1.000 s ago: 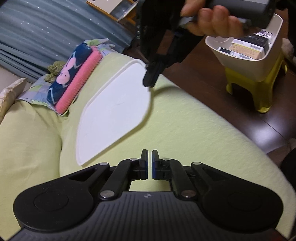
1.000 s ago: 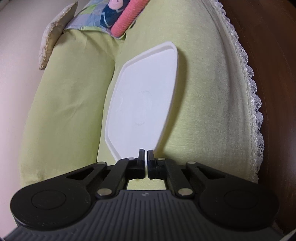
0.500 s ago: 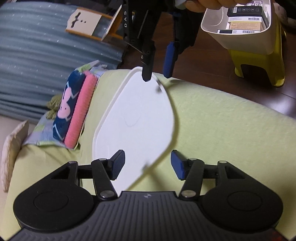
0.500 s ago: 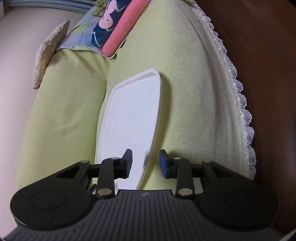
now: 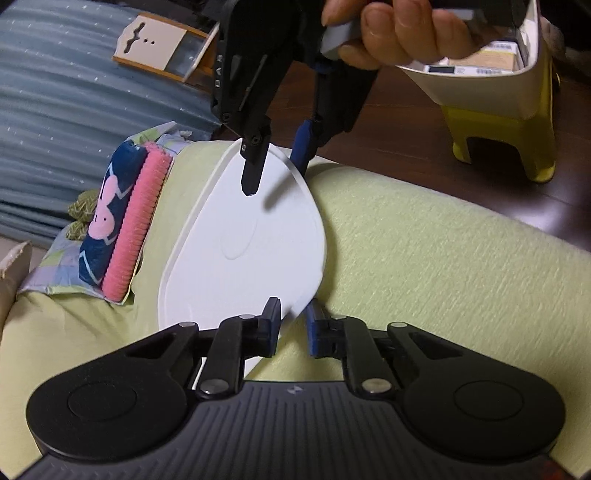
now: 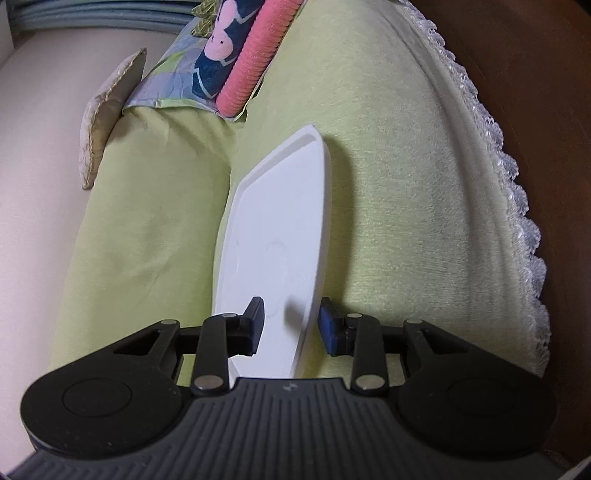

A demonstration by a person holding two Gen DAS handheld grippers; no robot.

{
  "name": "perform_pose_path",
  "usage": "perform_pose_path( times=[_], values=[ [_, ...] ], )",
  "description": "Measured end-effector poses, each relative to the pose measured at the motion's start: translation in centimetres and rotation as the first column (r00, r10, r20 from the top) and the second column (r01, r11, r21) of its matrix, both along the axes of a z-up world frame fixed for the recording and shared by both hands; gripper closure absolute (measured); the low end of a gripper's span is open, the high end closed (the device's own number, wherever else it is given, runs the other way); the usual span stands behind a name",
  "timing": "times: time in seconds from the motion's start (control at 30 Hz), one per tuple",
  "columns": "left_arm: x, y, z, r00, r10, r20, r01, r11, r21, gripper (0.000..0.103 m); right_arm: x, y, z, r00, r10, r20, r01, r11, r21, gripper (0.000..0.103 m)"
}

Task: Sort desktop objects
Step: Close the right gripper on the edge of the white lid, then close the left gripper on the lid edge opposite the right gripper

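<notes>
The white lid [image 5: 243, 236] stands tilted on its long edge on the yellow-green cushion [image 5: 424, 266], by the seam between seat and back; its lower end is cut off behind the hand-held gripper bodies in both views. The left hand-held gripper [image 5: 293, 325] is partly open, fingers straddling the lid's near rim, and contact is hard to make out. The right hand-held gripper [image 6: 291, 325] is also parted astride the far rim; in the left view a hand [image 5: 399, 33] grips its handle from above. A pink-edged folded cloth [image 5: 122, 225] lies at the cushion's far corner. Beyond, a white bin [image 5: 491, 88] of boxes sits on a yellow stool [image 5: 506, 144].
</notes>
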State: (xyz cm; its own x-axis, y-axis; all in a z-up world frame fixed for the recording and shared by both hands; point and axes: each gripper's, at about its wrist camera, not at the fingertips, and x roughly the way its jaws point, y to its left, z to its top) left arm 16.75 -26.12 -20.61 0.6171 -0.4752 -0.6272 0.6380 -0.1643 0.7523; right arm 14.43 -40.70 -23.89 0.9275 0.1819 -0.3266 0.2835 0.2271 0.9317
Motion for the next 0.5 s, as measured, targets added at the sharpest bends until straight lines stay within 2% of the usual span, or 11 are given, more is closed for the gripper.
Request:
perform_pose_path(
  times=[0.03, 0.13, 0.17, 0.3, 0.4, 0.43, 0.5],
  values=[
    [0.0, 0.0, 0.0, 1.000, 0.004, -0.001, -0.004, 1.000, -0.005, 0.087, 0.1, 0.0, 0.0, 1.000, 0.002, -0.001, -0.002, 1.000, 0.000, 0.075],
    [-0.3, 0.1, 0.2, 1.000, 0.016, -0.004, -0.016, 1.000, -0.012, 0.087, 0.3, 0.1, 0.0, 1.000, 0.023, -0.019, -0.023, 1.000, 0.001, 0.091],
    [-0.3, 0.3, 0.4, 1.000, 0.023, -0.013, -0.023, 1.000, -0.016, 0.087, 0.2, 0.1, -0.2, 0.999, 0.039, -0.017, -0.038, 0.999, 0.011, 0.092],
    [-1.3, 1.4, 1.3, 0.998, 0.045, -0.054, -0.047, 0.998, -0.036, 0.086, -0.8, 0.4, -0.3, 0.995, 0.101, -0.008, -0.100, 0.995, 0.027, 0.093],
    [-2.5, 2.7, 2.2, 0.993, 0.060, -0.098, -0.065, 0.996, -0.053, 0.082, -2.1, 1.0, 0.1, 0.988, 0.157, -0.013, -0.157, 0.987, 0.024, 0.093],
    [-2.9, 3.3, 2.6, 0.991, 0.067, -0.117, -0.074, 0.995, -0.059, 0.076, -2.6, 1.3, 0.2, 0.984, 0.176, -0.016, -0.175, 0.984, 0.020, 0.093],
    [-3.8, 4.5, 3.3, 0.985, 0.075, -0.155, -0.087, 0.994, -0.069, 0.076, -4.0, 1.5, 0.4, 0.977, 0.211, -0.024, -0.210, 0.977, 0.016, 0.093]
  ],
)
